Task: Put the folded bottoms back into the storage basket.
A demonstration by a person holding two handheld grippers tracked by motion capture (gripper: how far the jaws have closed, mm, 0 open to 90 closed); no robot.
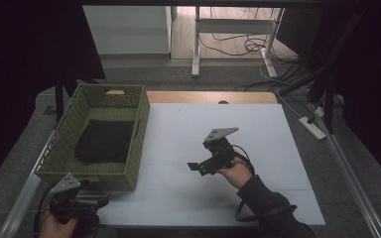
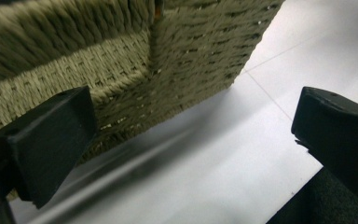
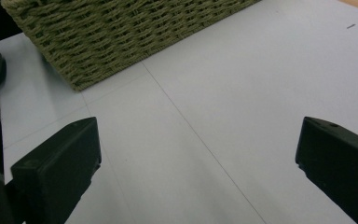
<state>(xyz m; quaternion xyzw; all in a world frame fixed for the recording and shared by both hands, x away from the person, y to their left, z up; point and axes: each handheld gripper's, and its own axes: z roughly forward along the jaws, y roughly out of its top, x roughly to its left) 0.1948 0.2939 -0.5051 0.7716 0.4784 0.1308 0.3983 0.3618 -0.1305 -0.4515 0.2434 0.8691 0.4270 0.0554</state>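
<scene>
**Both grippers spread wide beside the woven basket**

Right gripper hovers over the white table, well right of the green woven basket, jaws wide apart and holding nothing. Left gripper sits just below the basket's near wall, jaws likewise apart and empty. Inside the basket lies a folded black cloth. Beyond the basket's far end, a wooden edge borders the table.

- The basket is cut off by the left gripper view's top edge.
- The dark cloth in the basket cannot be identified further.
- The left hand is cropped at the bottom.
</scene>
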